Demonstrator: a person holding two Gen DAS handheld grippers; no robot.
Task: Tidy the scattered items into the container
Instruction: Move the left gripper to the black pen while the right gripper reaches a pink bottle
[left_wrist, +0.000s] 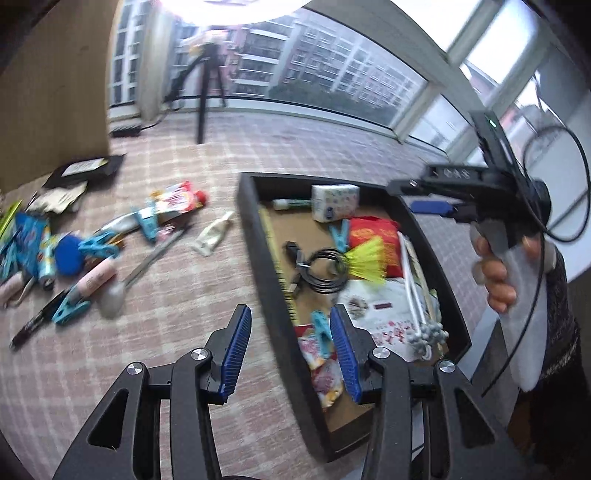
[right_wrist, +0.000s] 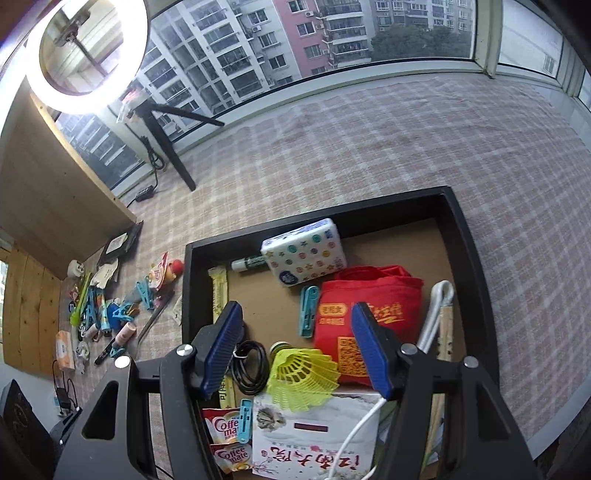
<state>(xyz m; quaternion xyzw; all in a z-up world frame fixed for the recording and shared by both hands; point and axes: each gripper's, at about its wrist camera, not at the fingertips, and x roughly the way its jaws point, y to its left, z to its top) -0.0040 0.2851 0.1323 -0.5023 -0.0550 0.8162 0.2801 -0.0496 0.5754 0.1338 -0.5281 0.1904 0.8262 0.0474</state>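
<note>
2 wrist cams, shared tray (left_wrist: 258, 236)

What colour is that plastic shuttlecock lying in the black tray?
The plastic shuttlecock is neon yellow-green, clearest in the right wrist view.

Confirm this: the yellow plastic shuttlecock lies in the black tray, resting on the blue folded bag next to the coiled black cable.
Wrong in one respect: the folded bag is red, not blue, as the right wrist view shows. The yellow shuttlecock does lie in the black tray beside the coiled black cable.
</note>
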